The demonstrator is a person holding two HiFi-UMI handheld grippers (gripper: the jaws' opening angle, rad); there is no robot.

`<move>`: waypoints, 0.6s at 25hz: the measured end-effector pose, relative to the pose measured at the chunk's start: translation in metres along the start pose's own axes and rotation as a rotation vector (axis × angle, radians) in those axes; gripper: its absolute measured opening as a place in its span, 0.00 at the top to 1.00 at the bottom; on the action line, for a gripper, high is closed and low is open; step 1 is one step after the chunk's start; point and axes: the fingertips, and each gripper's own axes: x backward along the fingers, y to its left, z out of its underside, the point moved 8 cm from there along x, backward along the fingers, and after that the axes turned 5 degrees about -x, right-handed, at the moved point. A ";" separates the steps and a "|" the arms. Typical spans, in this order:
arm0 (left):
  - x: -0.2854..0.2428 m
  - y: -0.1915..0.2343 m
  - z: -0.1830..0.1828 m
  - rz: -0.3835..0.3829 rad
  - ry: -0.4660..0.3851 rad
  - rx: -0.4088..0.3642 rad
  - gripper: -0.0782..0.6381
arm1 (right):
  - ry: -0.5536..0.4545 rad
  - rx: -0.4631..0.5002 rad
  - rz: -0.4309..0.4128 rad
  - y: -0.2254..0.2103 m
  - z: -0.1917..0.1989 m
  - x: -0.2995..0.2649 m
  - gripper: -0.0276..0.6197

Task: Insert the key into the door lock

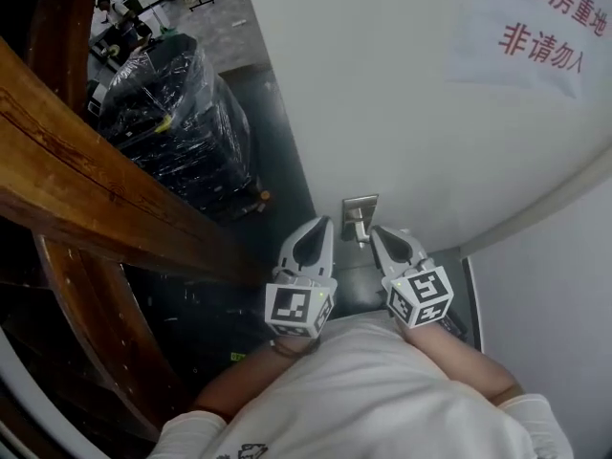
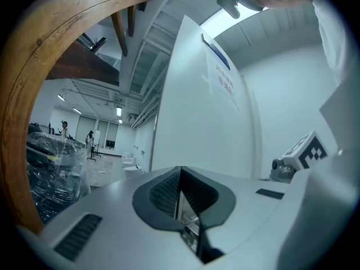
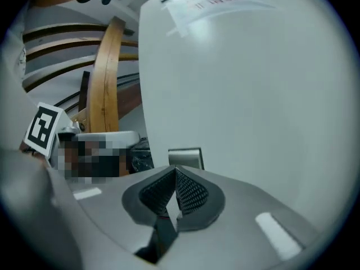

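Note:
A white door fills the right of the head view, with a silver lock plate and a lever handle near its edge. My left gripper points at the door just left of the plate, jaws shut. In the left gripper view a sliver of shiny metal shows in the slit between the pads; I cannot tell what it is. My right gripper sits just right of the handle. In its own view the jaws meet, and the lock plate lies straight ahead. No key is clearly visible.
A curved wooden beam crosses the left side. Behind it stands a stack wrapped in black plastic. A paper notice with red print hangs on the door. A white wall meets the door on the right. People stand far down the hall.

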 end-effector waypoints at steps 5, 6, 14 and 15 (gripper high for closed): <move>-0.006 0.002 -0.009 -0.021 -0.027 -0.008 0.88 | -0.061 0.088 -0.018 0.019 -0.033 -0.011 0.95; -0.005 0.003 -0.011 -0.023 -0.029 -0.008 0.88 | -0.069 0.092 -0.019 0.022 -0.037 -0.012 0.95; -0.002 0.010 -0.014 -0.043 -0.013 -0.007 0.88 | -0.107 0.123 -0.025 0.037 -0.049 -0.018 0.95; -0.003 0.010 -0.014 -0.043 -0.012 -0.005 0.88 | -0.110 0.126 -0.022 0.037 -0.050 -0.018 0.95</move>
